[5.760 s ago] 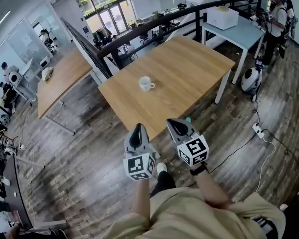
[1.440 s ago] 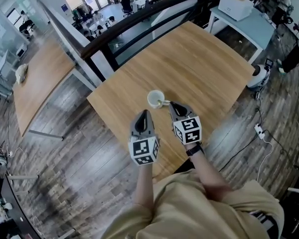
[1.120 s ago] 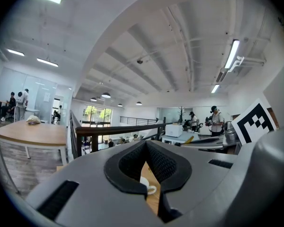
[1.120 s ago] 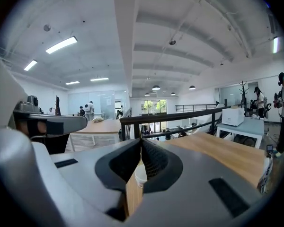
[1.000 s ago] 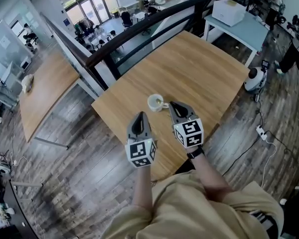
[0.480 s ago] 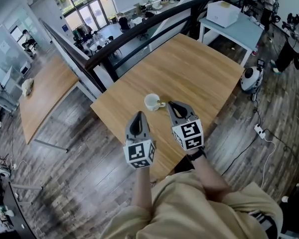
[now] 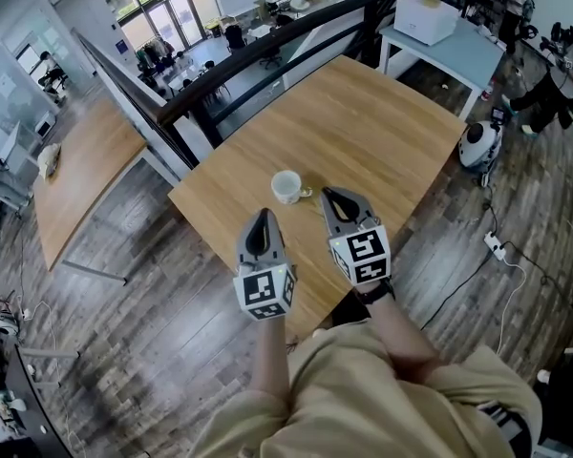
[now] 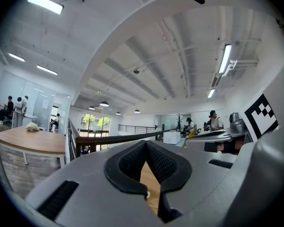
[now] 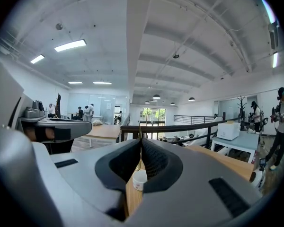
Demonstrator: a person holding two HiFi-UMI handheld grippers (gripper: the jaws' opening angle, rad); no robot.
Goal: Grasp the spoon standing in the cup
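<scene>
A white cup (image 7: 286,185) stands on the wooden table (image 7: 392,122), a little ahead of both grippers. My right gripper (image 7: 328,193) is just right of the cup and near it, shut on a thin golden spoon (image 9: 139,161). In the right gripper view the spoon hangs upright between the closed tips of the right gripper (image 9: 141,140). Its lower end shows just above the rim of the cup (image 9: 139,179). My left gripper (image 7: 263,215) hovers near the table's front edge, left of the cup. The left gripper (image 8: 145,143) has its pads together and holds nothing.
A black railing (image 7: 267,51) runs behind the table. A second wooden table (image 7: 86,160) stands at the left, and a pale table (image 7: 458,51) with a white box (image 7: 425,15) at the back right. A white device (image 7: 477,144) and a cable (image 7: 477,275) lie on the floor at the right.
The right gripper, earlier with its tips at the cup, now sits slightly back from it towards me, still shut. The left gripper keeps its place beside it.
</scene>
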